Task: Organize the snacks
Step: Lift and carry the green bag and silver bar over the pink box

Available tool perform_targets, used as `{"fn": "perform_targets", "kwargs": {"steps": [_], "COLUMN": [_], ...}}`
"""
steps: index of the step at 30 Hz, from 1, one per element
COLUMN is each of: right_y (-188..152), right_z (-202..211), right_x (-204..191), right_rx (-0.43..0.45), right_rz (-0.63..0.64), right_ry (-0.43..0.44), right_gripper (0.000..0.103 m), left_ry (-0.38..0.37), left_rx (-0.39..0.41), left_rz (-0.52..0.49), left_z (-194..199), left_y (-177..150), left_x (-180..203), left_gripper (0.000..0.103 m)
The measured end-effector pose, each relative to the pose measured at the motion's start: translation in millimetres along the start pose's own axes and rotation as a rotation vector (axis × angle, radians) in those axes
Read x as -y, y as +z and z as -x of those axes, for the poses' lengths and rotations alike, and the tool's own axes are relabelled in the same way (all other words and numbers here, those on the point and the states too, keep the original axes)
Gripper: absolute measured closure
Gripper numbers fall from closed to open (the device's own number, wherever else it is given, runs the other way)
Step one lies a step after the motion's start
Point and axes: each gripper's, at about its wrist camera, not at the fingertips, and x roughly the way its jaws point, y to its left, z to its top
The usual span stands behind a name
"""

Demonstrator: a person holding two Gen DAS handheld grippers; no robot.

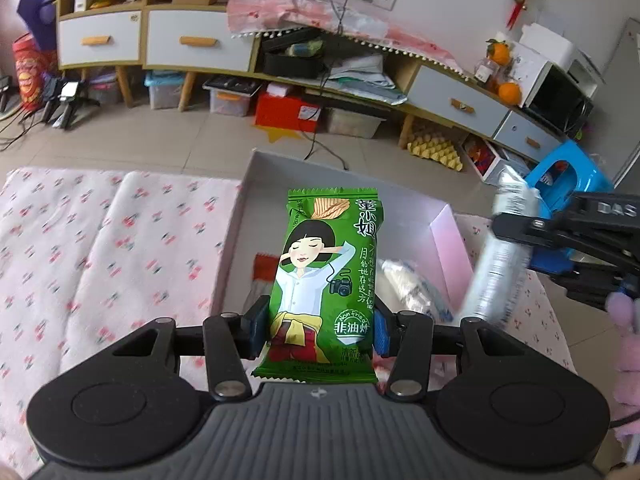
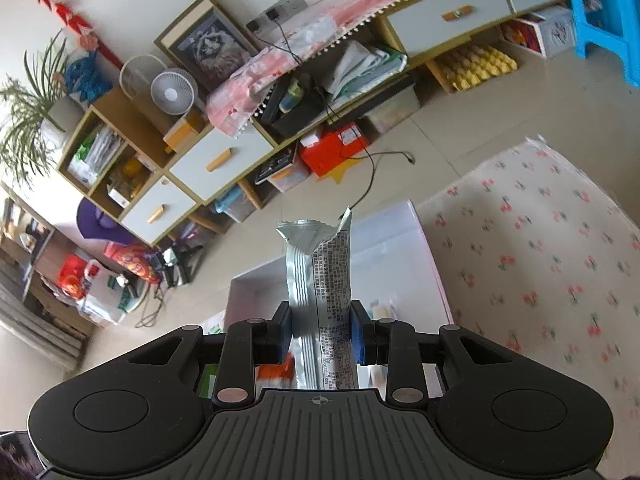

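Item 1: green snack packet (image 1: 322, 280), upright, pinched at its lower half between the blue pads of our left gripper (image 1: 320, 330), above the white box (image 1: 256, 184).

Item 2: silver snack packet (image 2: 320, 288), pinched by our right gripper (image 2: 322, 336) over the same box (image 2: 392, 248).

Inside the box we see a clear-wrapped snack (image 1: 408, 288) and an orange packet (image 1: 264, 266). The box sits at the floral cloth's (image 1: 100, 248) far edge.
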Motion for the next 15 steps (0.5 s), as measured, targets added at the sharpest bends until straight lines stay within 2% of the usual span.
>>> {"fn": "perform_targets", "kwargs": {"steps": [4,10,15], "right_y": [4,-3,-13], "right_z": [-30,-70,-98], "right_x": [0,-2,-13], "right_rx": [-0.018,-0.086,-0.146], "right_rz": [0.032,0.078,0.165], "right_ry": [-0.008,0.002,-0.038], "right_gripper": [0.074,0.074,0.074], "left_ry": [-0.020,-0.011,-0.007], "left_rx": [0.004,-0.009,-0.022], "left_rz": [-0.021,-0.037,-0.057], "left_z": [-19,-33,-38], "left_y": [2,2,1], "left_x": [2,3,5], "left_gripper": [0.057,0.057,0.057]}}
